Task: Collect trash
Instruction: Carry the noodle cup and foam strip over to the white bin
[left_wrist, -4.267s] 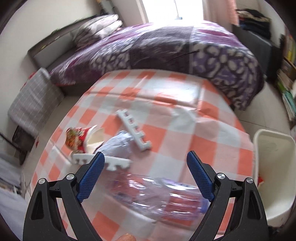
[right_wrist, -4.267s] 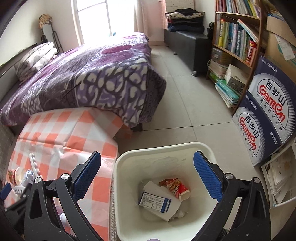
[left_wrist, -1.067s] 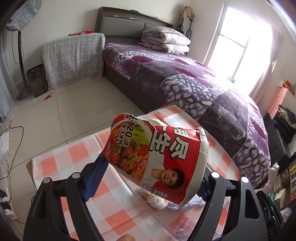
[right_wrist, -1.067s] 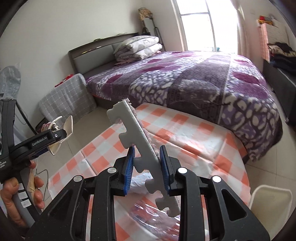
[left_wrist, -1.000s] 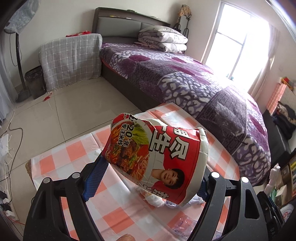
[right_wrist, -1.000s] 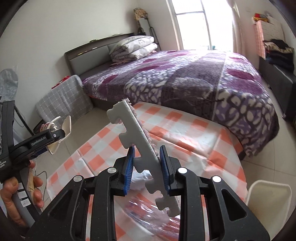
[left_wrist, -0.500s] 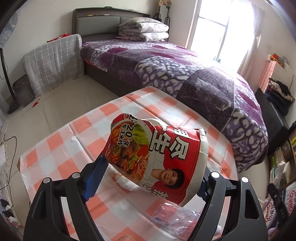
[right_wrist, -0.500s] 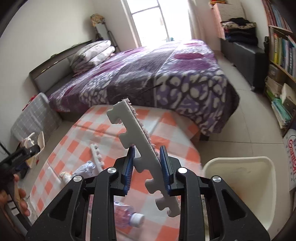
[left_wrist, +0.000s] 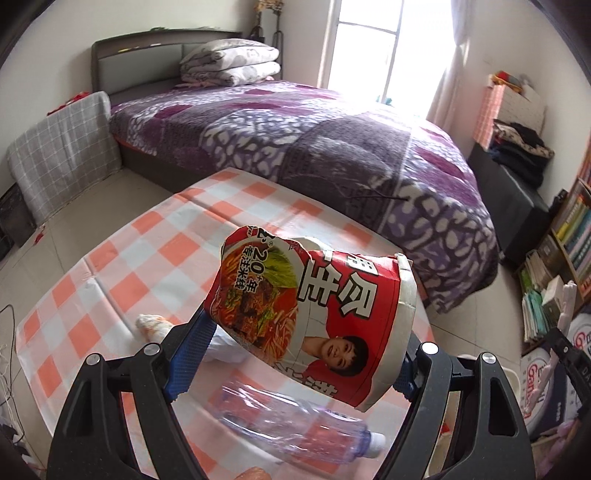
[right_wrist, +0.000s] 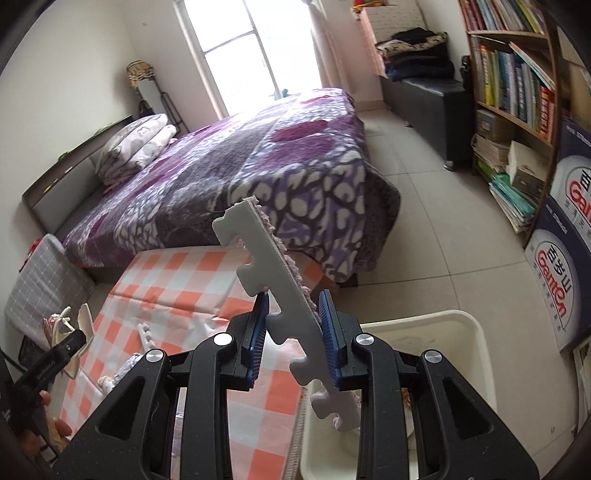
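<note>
My left gripper (left_wrist: 295, 354) is shut on a crushed red instant-noodle cup (left_wrist: 314, 314) and holds it in the air above the orange-checked table (left_wrist: 147, 258). A clear plastic bottle (left_wrist: 295, 428) lies on the table below it. My right gripper (right_wrist: 293, 328) is shut on a white notched foam strip (right_wrist: 280, 295), held tilted over the near left rim of the white trash bin (right_wrist: 469, 354). The left gripper with its cup shows at the left in the right wrist view (right_wrist: 62, 343). A second foam strip (right_wrist: 146, 334) lies on the table.
A bed with a purple blanket (right_wrist: 258, 166) stands behind the table. A bookshelf (right_wrist: 517, 92) and cardboard boxes (right_wrist: 565, 258) line the right wall. A grey checked cushion (left_wrist: 62, 147) leans by the bed. A crumpled white scrap (left_wrist: 155, 325) lies on the table.
Both grippers have swung to the right with their loads. The right gripper with the foam strip is now over the bin's edge. The bottle has come into view under the cup.
</note>
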